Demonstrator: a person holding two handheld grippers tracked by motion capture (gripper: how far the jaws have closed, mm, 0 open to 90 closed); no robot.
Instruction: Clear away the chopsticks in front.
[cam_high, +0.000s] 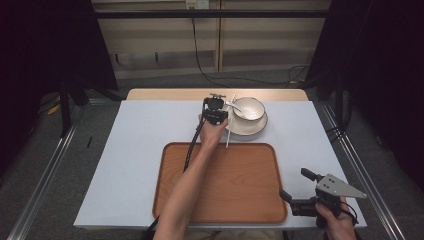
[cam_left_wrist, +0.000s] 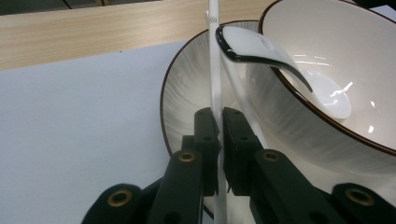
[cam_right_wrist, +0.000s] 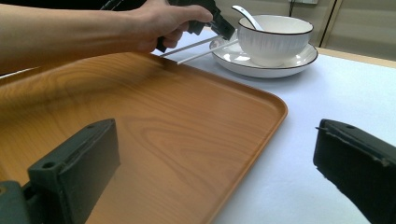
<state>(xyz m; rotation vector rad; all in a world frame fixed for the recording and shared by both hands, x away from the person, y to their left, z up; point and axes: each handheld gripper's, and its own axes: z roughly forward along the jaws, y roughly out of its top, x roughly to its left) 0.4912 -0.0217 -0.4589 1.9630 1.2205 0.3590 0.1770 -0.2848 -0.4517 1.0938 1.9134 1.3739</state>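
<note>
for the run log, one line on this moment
left gripper: shut on chopsticks at plate | right gripper: open, idle by tray | spoon in bowl

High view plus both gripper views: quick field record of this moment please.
left tool: shut on white chopsticks, which lean on the plate rim
right tool: open, nothing between its jaws, at the tray's near right corner
bowl: on plate, far side of the table
spoon: in bowl, handle over the rim
tray: wooden, nothing on it
table cover: pale blue
</note>
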